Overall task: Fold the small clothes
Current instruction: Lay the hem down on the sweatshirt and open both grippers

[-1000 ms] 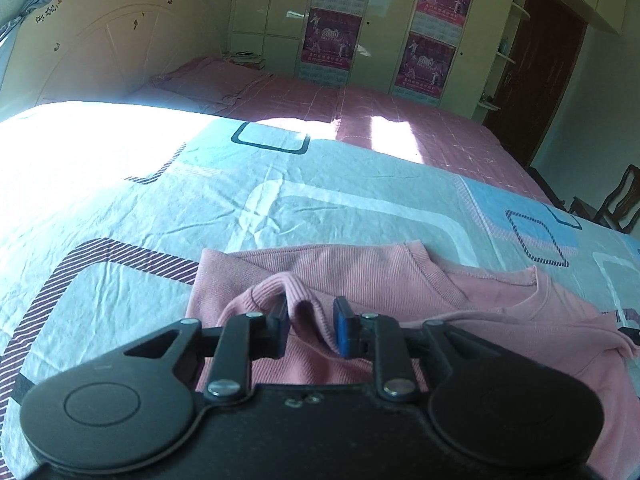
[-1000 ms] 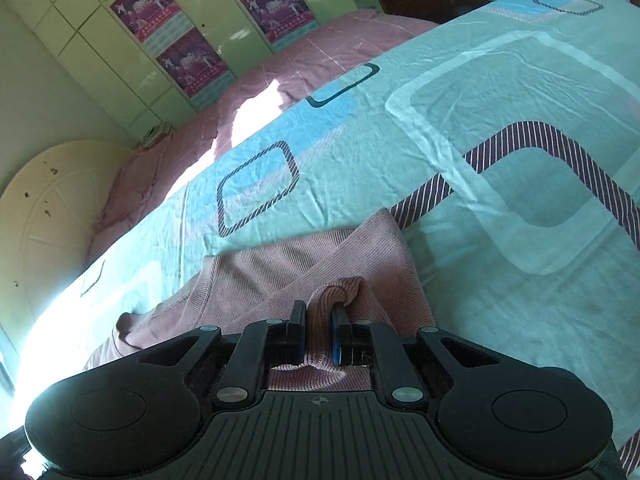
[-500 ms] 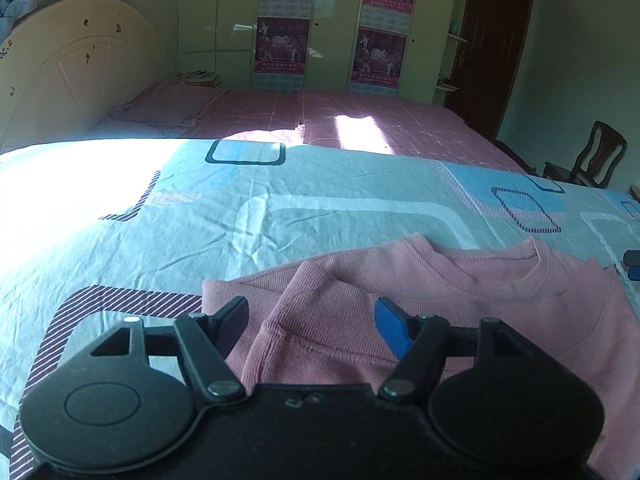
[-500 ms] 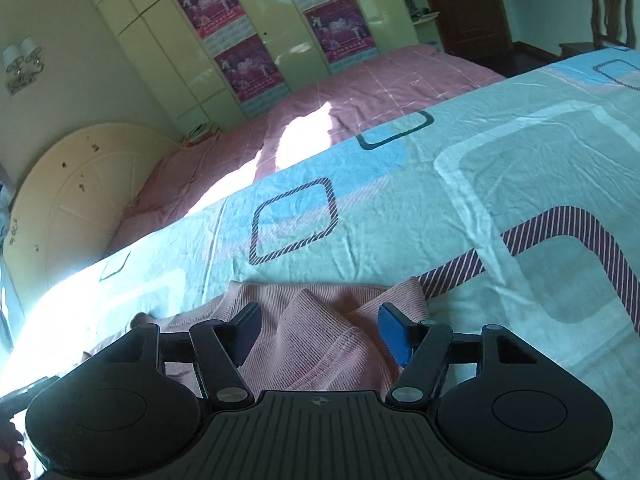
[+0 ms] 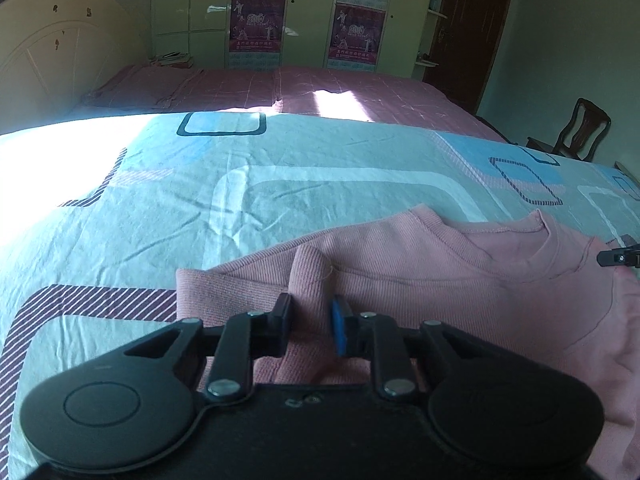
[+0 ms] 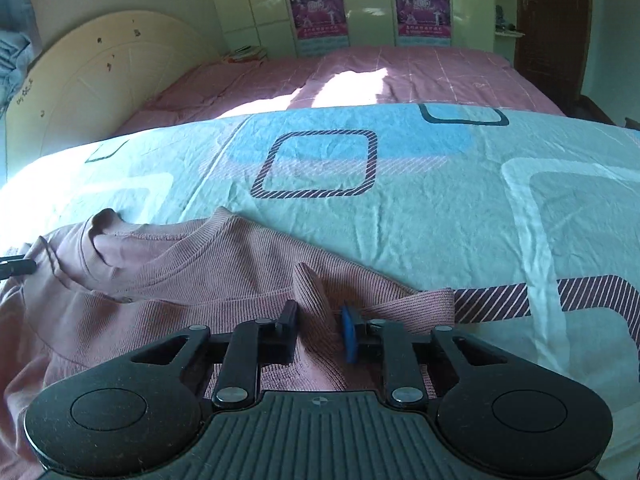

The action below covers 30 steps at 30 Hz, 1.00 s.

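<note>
Left wrist view | pink ribbed top (image 5: 460, 272) flat on bedsheet (image 5: 280, 184) | left tongs (image 5: 310, 322), right tongs (image 6: 318, 326) just closed, each pinching a fabric ridge

A bed spread with a pale teal sheet (image 5: 280, 184) patterned in rounded squares fills the foreground, sunlight washing out its left side. Behind lies a pink bedspread (image 5: 320, 88), a cream arched headboard (image 5: 60, 52), pale green wardrobes (image 6: 368, 4) bearing posters (image 5: 256, 28), a dark door (image 5: 476, 28) and a wooden chair (image 5: 580, 128).
</note>
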{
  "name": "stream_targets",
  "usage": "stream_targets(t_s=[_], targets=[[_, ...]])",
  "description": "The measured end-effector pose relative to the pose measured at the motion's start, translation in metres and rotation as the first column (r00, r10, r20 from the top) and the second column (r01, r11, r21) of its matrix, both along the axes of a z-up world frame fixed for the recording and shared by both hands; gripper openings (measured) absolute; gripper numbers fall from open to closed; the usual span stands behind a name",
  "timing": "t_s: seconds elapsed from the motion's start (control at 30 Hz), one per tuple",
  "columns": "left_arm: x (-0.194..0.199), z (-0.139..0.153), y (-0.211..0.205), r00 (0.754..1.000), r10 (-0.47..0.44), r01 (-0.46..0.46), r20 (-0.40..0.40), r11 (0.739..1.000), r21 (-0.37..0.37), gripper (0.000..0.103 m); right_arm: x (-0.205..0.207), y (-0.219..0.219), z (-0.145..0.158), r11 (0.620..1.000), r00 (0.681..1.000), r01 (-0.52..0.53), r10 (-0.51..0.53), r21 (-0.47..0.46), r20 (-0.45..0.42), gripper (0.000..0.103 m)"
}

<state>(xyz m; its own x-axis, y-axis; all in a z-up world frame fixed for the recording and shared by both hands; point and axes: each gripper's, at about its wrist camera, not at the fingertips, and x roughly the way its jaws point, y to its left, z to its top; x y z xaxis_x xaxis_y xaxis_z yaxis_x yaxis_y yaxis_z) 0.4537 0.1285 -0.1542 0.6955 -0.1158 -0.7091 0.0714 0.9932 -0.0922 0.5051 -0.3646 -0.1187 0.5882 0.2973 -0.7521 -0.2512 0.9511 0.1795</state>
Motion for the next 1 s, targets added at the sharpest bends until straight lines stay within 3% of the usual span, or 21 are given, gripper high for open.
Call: stream_targets(t_s=[0.07, 0.13, 0.23, 0.37, 0.43, 0.57, 0.67, 0.8, 0.9, 0.97, 1.0], targets=[[-0.003, 0.003, -0.001, 1.000, -0.012, 0.012, 0.015, 1.000, 0.000, 0.005, -0.002, 0.003, 0.002, 0.999, 0.999, -0.031, 0.032, -0.020, 0.006, 0.011], [-0.009, 0.011, 0.000, 0.997, 0.007, -0.006, 0.071, 1.000, -0.007, 0.005, -0.008, 0.004, 0.009, 0.999, 0.998, -0.022, 0.023, -0.026, 0.064, 0.007], [-0.022, 0.028, 0.004, 0.980, 0.080, -0.078, 0.184, 0.997, -0.022, 0.004, -0.020, -0.008, 0.032, 0.996, 0.978, 0.069, -0.079, 0.058, 0.191, 0.007], [-0.022, 0.036, 0.006, 0.951, 0.174, -0.174, 0.257, 0.984, -0.026, 0.004, -0.018, -0.017, 0.048, 0.977, 0.943, 0.183, -0.205, 0.107, 0.263, 0.007], [-0.015, 0.029, 0.004, 0.948, 0.202, -0.205, 0.246, 0.979, -0.012, 0.004, -0.010, -0.014, 0.040, 0.971, 0.940, 0.226, -0.239, 0.080, 0.242, 0.007], [-0.002, 0.001, -0.010, 0.961, 0.207, -0.226, 0.184, 0.970, 0.092, 0.004, 0.006, -0.003, 0.007, 0.963, 0.950, 0.271, -0.265, -0.011, 0.166, 0.007], [-0.004, -0.002, -0.015, 0.953, 0.227, -0.252, 0.203, 0.961, 0.112, 0.004, 0.003, -0.007, -0.005, 0.949, 0.936, 0.315, -0.310, -0.003, 0.169, 0.007], [-0.002, -0.012, -0.026, 0.965, 0.204, -0.235, 0.163, 0.951, 0.200, 0.007, 0.002, -0.003, -0.012, 0.949, 0.943, 0.308, -0.295, -0.073, 0.152, 0.007], [-0.004, -0.008, -0.026, 0.968, 0.198, -0.227, 0.152, 0.952, 0.204, 0.018, -0.002, -0.009, 0.001, 0.952, 0.943, 0.304, -0.298, -0.022, 0.151, 0.007], [-0.008, -0.003, -0.023, 0.966, 0.204, -0.234, 0.160, 0.952, 0.198, 0.048, -0.009, -0.014, 0.010, 0.949, 0.937, 0.315, -0.307, -0.018, 0.169, 0.008], [-0.012, 0.000, -0.021, 0.963, 0.211, -0.242, 0.170, 0.952, 0.190, 0.055, -0.012, -0.016, 0.015, 0.947, 0.934, 0.321, -0.315, -0.010, 0.171, 0.009]])
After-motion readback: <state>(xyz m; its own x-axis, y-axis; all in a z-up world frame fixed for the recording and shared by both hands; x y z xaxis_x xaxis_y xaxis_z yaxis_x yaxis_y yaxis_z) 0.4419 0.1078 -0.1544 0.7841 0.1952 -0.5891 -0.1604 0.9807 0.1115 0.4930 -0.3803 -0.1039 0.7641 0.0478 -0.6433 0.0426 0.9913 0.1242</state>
